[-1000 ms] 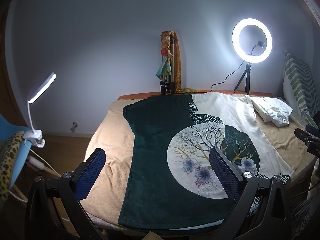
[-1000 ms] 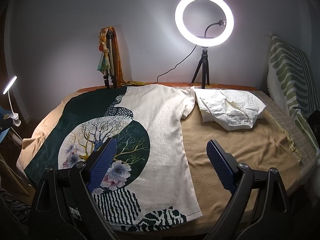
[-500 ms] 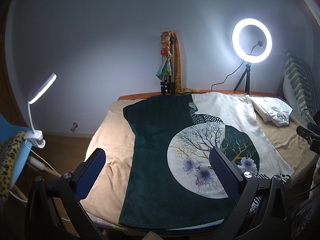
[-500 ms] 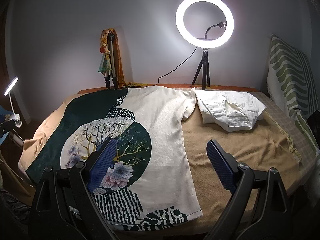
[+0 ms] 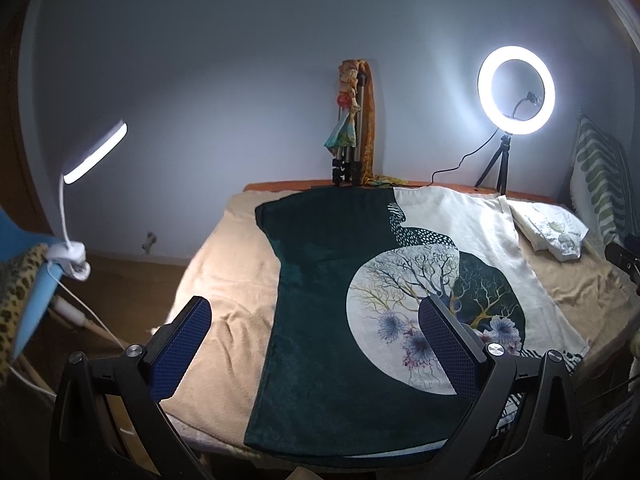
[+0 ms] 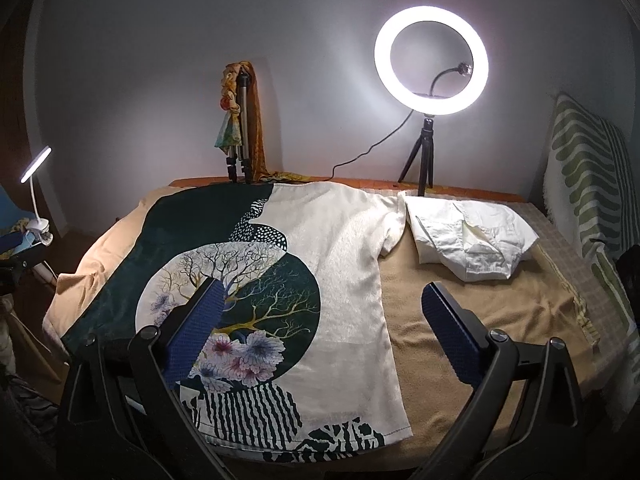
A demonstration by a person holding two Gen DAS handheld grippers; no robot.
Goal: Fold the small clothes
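In the left wrist view, the left gripper point(image 5: 314, 344) is wide open and holds nothing. It hangs over the near edge of the table. The big T-shirt point(image 5: 320, 300) lies flat on the tan blanket point(image 5: 232, 264), right ahead of the gripper. The dark green half of the shirt sits between the two fingers. The right finger covers part of the round tree and flower print. A small folded white shirt point(image 5: 548, 230) lies far ahead and to the right. A ring light point(image 5: 517, 96) glows beyond it, and a clip lamp point(image 5: 94, 152) shines off to the left.

In the right wrist view, the right gripper point(image 6: 320, 336) is also wide open and empty. The T-shirt point(image 6: 344, 264) lies ahead, and its white side runs between the fingers. The left finger is over the flowers. The folded white shirt point(image 6: 472, 236) rests ahead and a bit right, just beside the T-shirt's sleeve. The ring light point(image 6: 431, 60) stands behind it. A striped cushion point(image 6: 592, 184) leans far to the right.
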